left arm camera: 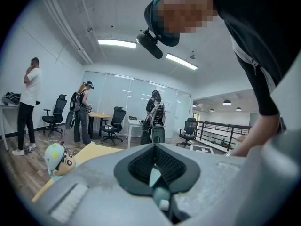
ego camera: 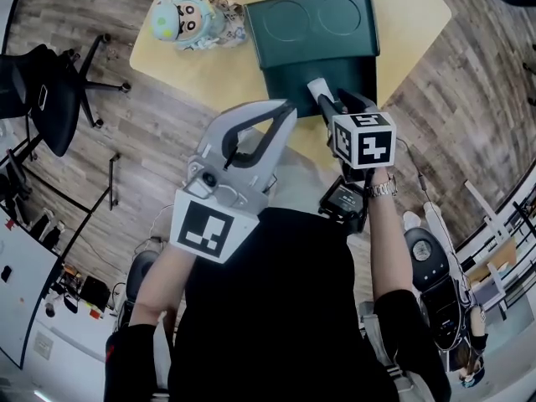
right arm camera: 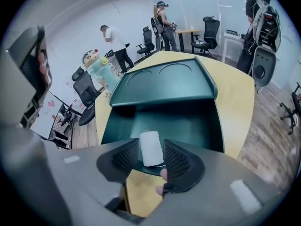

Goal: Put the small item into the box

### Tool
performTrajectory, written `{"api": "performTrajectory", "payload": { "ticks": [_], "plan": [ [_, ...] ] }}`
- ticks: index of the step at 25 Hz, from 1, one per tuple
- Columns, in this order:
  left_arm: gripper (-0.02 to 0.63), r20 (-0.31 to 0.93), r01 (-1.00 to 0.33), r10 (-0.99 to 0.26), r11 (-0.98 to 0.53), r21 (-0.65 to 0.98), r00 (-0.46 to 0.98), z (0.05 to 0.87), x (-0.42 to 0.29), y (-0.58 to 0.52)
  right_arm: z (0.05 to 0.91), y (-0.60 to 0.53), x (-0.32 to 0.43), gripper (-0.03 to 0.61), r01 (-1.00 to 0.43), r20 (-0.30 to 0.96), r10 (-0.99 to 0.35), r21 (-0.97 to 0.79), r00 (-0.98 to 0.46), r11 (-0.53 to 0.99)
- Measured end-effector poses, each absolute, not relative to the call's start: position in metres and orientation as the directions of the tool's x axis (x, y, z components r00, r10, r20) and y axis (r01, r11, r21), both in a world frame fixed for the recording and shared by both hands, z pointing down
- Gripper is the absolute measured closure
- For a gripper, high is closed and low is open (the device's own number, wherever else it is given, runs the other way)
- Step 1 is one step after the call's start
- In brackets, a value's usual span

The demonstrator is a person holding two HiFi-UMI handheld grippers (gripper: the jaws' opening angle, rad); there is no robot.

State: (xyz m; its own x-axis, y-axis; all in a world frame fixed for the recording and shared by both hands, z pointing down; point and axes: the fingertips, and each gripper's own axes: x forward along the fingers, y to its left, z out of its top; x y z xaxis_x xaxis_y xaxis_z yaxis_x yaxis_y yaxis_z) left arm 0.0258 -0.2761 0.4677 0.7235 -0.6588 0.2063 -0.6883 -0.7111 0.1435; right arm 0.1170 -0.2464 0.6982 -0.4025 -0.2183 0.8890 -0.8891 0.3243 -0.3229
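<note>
**White roll poised over the open green box**

The dark green box [ego camera: 285, 86] sits on the yellow table [ego camera: 209, 78] with its lid [ego camera: 310, 23] thrown back flat behind it. That leaves the whole cavity open from above, and that's the way in. Here's the right gripper [right arm camera: 150, 143], tipped steeply down right over that cavity, carrying the small item [right arm camera: 151, 149], a white roll, between its jaws. The roll runs lengthwise along the jaws and pokes out past the tips. I'd say that sets up a clean drop, nose first, with nothing to catch on the rim.

Look at the pads [right arm camera: 124, 157]: they're set fairly wide, one flush against each side of the roll, clamped on it. So the item is not in the box yet; it hangs above the cavity.

Over to the left gripper [left arm camera: 154, 146], raised and pointing out across the room, well away from the table, likely parked out of the way. Its jaws meet at the tips with nothing between them. A cartoon doll [ego camera: 191, 19] sits beside the lid, apart from the action.
</note>
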Motion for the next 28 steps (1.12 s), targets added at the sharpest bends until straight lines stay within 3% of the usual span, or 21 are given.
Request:
{"api": "performTrajectory", "payload": {
  "ticks": [2,7,28],
  "plan": [
    [0.612,0.204,-0.687,-0.658,-0.713,0.138,0.724,0.466,0.024,-0.273,0.694,-0.246,0.118,0.428,-0.893,0.887,-0.233,-0.319,-0.399,0.317],
    [0.613,0.199,-0.684,-0.657,-0.718,0.128,0.727,0.462,0.019,-0.266,0.684,-0.245,0.124,0.572,-0.912,0.885,-0.280,-0.293,-0.372,0.286],
    [0.612,0.175,-0.611,-0.592,-0.786,0.093,0.787,0.443,-0.006,-0.212,0.617,-0.201,0.108,0.575,-0.947,0.835,-0.448,-0.261,-0.320,0.188]
  ]
}}
